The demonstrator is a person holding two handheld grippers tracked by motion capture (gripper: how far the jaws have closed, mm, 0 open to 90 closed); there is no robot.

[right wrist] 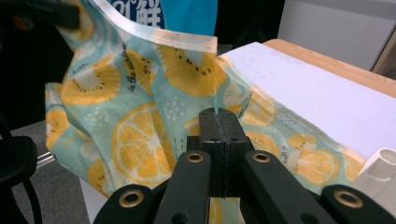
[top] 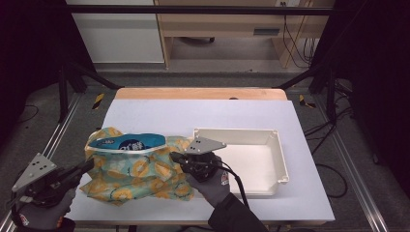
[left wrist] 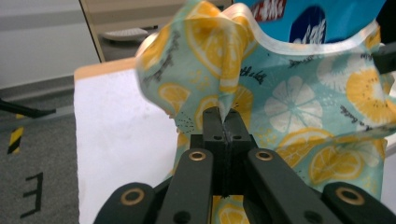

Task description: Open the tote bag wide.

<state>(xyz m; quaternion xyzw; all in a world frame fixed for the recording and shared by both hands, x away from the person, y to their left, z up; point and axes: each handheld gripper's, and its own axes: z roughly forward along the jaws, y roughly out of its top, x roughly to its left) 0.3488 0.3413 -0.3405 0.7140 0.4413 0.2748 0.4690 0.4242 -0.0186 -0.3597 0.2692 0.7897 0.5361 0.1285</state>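
— Looking down from the high view, where does the lemon-print fabric bag (top: 138, 175) sit?

— On the white table cover (top: 203, 116), at the front left, with its right side just beside the white plastic tray (top: 283, 166). A blue packet (top: 126, 142) lies in the bag's open mouth, at the far side.

— And the hands?

— Both come in from the near edge in grey gloves. The left hand (top: 41, 215) is low at the front left corner, its forearm barely in view, pointing the left gripper (top: 87, 166) to the right and away, toward the bag's left edge. The right hand (top: 212, 186) comes up from a dark sleeve (top: 237, 217) between bag and tray, with the right gripper (top: 173, 156) aimed left at the bag's right rim.

— Are the jaws clamped?

— Yes, both pairs are pressed together on cloth. In the left gripper view, the left gripper (left wrist: 224, 122) pinches a raised fold of the bag (left wrist: 299, 107), the packet (left wrist: 322, 21) showing above the pale hem. In the right gripper view, the right gripper (right wrist: 218, 122) nips the bag (right wrist: 140, 135) just below its cream hem, with the tray (right wrist: 380, 175) corner at the lower right and the packet (right wrist: 177, 14) up top.

— Is the bag lifted?

— Its rim is held up between the two grips; the rest slumps on the cover.
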